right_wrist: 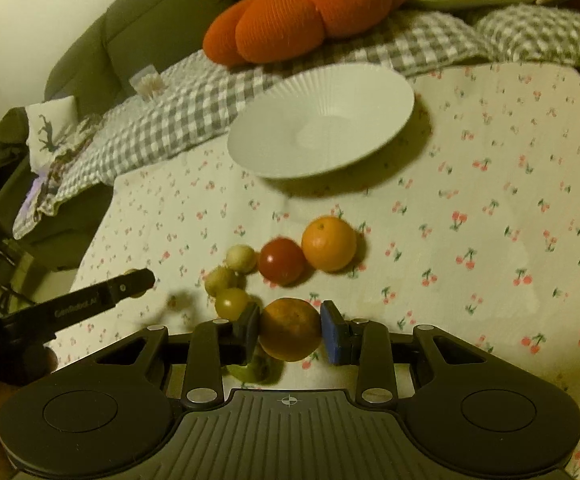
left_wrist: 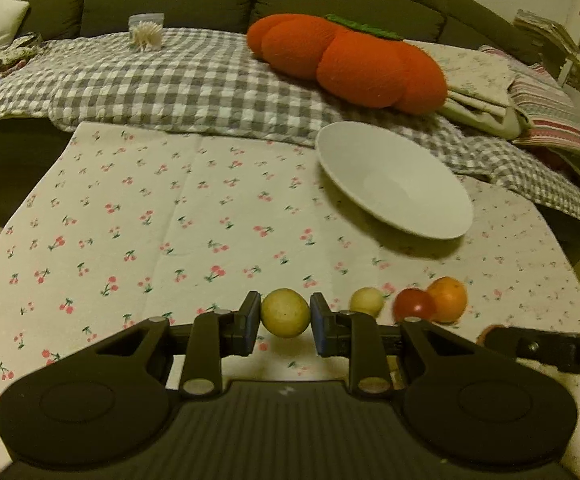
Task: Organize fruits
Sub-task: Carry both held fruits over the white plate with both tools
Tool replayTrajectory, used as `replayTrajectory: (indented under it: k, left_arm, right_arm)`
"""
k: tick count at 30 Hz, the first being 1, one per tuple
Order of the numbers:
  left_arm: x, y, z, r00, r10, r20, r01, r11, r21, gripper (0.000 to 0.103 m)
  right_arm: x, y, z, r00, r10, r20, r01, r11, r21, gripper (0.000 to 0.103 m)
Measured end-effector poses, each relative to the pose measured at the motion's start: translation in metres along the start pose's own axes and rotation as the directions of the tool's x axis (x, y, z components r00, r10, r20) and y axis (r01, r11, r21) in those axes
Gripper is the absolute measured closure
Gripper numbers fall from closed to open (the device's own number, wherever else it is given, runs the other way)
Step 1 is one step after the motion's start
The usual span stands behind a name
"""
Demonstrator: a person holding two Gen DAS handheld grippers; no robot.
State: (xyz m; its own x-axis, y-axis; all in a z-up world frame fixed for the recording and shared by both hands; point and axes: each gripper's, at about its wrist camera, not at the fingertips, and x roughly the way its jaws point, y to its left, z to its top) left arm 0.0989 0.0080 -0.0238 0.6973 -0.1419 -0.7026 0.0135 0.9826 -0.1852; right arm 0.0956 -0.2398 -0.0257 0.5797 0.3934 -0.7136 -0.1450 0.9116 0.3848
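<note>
while left claw (left_wrist: 285,318) clamps yellow fruit (left_wrist: 285,313), right claw (right_wrist: 290,330) clamps orange (right_wrist: 290,328)

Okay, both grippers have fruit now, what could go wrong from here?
1. The left gripper pinches the round yellow fruit only at its sides, so it may slip out.
2. The right gripper lifting the dark orange may knock the green grape beside its finger.
3. The white plate is shallow, so fruit may roll off.

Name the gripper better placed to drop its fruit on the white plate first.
Right, probably. The right gripper holds an orange fruit with the white plate straight ahead. The left gripper grips a yellow fruit, with the plate off to its right.
</note>
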Motion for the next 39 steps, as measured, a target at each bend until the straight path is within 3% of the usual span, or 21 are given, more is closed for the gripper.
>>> replayTrajectory:
  k: [10, 23, 33, 39]
  left_arm:
    - [-0.004, -0.030, 0.038, 0.998, -0.032, 0.059, 0.029, 0.998, 0.061, 0.078]
    - [0.044, -0.053, 0.087, 0.989, -0.074, 0.131, 0.056, 0.989, 0.137, 0.078]
    - [0.090, -0.071, 0.089, 0.981, -0.147, 0.124, 0.118, 0.970, 0.211, 0.078]
    - [0.109, -0.084, 0.081, 0.982, -0.158, 0.106, 0.127, 0.958, 0.257, 0.078]
  right_arm:
    - [-0.008, 0.002, 0.039, 0.998, -0.018, 0.068, 0.020, 1.000, -0.022, 0.071]
    - [0.023, -0.002, 0.104, 0.990, -0.061, 0.127, 0.070, 0.995, -0.067, 0.071]
    - [0.064, -0.025, 0.129, 0.987, -0.110, 0.115, 0.117, 0.992, -0.050, 0.071]
    - [0.086, -0.031, 0.129, 0.990, -0.101, 0.102, 0.107, 0.993, -0.056, 0.071]
